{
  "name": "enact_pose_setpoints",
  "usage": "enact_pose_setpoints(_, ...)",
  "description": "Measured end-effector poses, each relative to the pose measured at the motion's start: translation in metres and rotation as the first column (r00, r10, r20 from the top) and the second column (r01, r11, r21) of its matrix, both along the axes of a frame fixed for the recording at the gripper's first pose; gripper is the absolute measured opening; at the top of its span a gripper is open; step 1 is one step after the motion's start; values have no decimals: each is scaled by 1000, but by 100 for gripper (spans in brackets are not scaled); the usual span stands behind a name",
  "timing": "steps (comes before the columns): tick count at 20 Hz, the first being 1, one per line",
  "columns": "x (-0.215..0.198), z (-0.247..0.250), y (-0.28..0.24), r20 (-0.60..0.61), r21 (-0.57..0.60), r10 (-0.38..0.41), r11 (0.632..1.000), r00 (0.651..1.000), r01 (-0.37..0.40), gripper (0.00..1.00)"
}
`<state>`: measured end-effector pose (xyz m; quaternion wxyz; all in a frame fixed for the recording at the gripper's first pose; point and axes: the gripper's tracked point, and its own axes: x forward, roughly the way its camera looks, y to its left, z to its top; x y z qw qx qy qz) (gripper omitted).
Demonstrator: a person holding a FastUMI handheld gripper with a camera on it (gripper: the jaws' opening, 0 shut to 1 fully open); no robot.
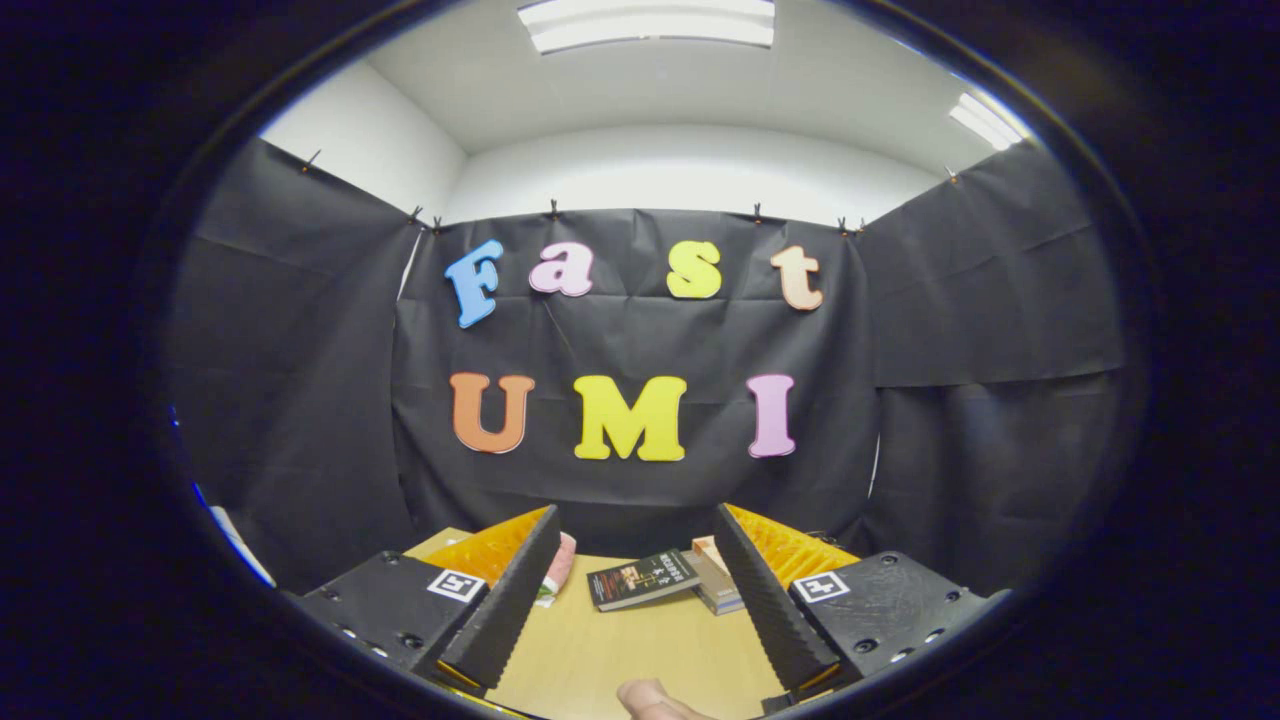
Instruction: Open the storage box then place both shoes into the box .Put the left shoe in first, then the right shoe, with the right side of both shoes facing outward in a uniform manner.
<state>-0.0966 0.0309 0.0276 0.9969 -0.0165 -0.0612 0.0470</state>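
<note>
Fingertip (pixel 655 698) of a person is seen nearest of all, at the near edge of the bench (pixel 640 640), just between the roots of the two fingers. The gripper (pixel 637 525) is held level above the wooden top, its fingers spread wide with nothing between them; no object is gripped or touched.

Beyond the fingers, toward the far edge of the bench, a dark-covered book (pixel 642 580) lies flat, and just beside it, partly hidden behind the right finger, a small stack of books (pixel 712 578) is seen. Behind the left finger, near the far left part of the bench, a pink and white object (pixel 558 568) is partly visible; what it is cannot be told, though a part of a shoe is possible. No storage box can be made out, and no shoe can be identified with certainty, so where the task's things lie is not settled by this view.

Which step is in hand cannot be judged either: wide, unloaded fingers held high over the bench would suit an approach to the box as well as a withdrawal after a shoe has been set down. Whatever comes next, the camera would need to be tipped down toward the bench so that box and shoes can be located.
</note>
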Motion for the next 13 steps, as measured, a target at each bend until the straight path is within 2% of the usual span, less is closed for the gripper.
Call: enact_pose_setpoints(13, 10, -26, 16, -46, -5, -50, 999, 998, 50, 96)
